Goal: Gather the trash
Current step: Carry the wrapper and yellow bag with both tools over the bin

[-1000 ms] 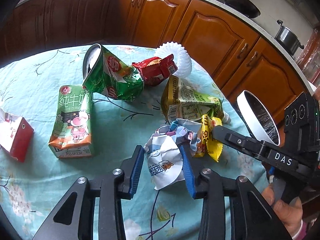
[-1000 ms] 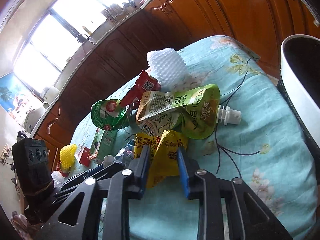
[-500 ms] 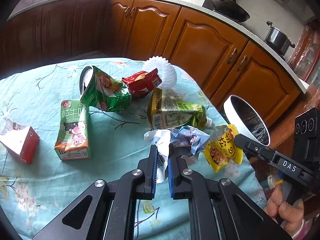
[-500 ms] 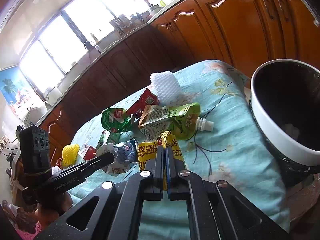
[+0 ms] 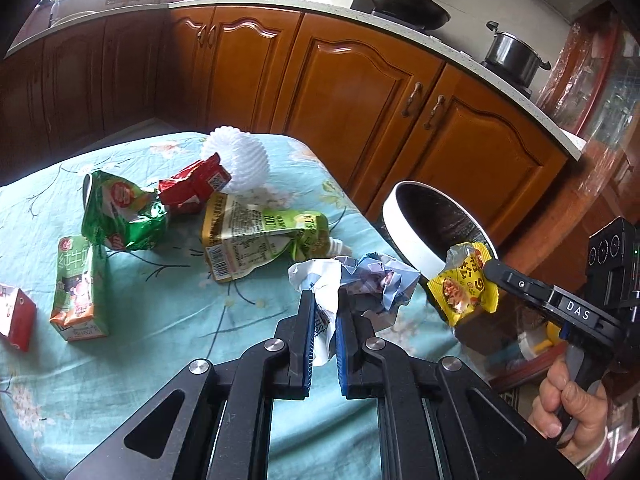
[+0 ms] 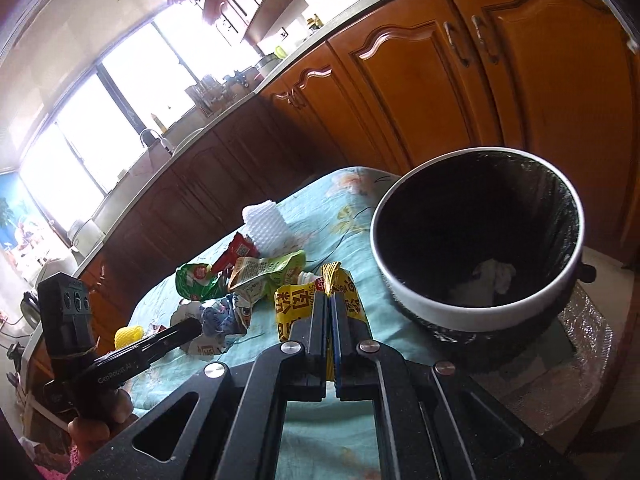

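In our left gripper (image 5: pixel 323 316) the blue pads are clamped on a crumpled white and blue wrapper (image 5: pixel 352 280), lifted off the teal tablecloth (image 5: pixel 168 312). To the right, our right gripper (image 5: pixel 490 270) pinches a yellow snack packet (image 5: pixel 464 288) just at the rim of the white-rimmed bin (image 5: pixel 404 236). On the cloth lie a green spout pouch (image 5: pixel 256 232), a red wrapper (image 5: pixel 192 188), a green chip bag (image 5: pixel 120 212), a green milk carton (image 5: pixel 78 284), a red carton (image 5: pixel 16 316) and a white foam net (image 5: pixel 244 160).

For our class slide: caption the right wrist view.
Right hand-held gripper carries yellow snack wrapper toward bin.
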Available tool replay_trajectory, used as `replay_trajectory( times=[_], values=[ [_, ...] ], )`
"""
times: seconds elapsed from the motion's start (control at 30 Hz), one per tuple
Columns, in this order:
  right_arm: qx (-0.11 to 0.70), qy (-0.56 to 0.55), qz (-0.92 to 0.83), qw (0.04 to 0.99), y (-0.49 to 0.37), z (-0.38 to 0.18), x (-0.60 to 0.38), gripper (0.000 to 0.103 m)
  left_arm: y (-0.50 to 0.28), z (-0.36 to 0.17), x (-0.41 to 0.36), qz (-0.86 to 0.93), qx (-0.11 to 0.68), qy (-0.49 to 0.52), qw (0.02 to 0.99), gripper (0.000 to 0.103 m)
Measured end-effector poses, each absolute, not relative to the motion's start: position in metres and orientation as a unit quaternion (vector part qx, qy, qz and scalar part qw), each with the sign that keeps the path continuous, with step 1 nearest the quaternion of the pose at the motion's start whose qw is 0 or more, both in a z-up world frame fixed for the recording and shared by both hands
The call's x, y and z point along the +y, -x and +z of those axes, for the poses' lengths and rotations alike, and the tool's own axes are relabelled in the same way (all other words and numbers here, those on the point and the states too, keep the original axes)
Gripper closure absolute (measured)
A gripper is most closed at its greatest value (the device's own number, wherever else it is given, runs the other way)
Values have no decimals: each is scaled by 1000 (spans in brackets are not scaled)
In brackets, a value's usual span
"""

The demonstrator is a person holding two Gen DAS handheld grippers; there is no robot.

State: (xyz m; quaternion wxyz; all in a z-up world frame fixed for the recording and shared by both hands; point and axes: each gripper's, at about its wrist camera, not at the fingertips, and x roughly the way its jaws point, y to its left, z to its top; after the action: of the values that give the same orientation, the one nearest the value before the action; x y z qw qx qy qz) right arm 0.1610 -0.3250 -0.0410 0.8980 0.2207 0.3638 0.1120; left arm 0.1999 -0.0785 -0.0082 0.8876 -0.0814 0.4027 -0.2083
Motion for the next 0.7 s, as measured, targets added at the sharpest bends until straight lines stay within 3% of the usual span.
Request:
replay_trajectory(
  times=[0.7],
  values=[
    [332,-225,48,915,-153,-30,-396,101,-231,0,-162,-259,396,37,880,95]
  ],
)
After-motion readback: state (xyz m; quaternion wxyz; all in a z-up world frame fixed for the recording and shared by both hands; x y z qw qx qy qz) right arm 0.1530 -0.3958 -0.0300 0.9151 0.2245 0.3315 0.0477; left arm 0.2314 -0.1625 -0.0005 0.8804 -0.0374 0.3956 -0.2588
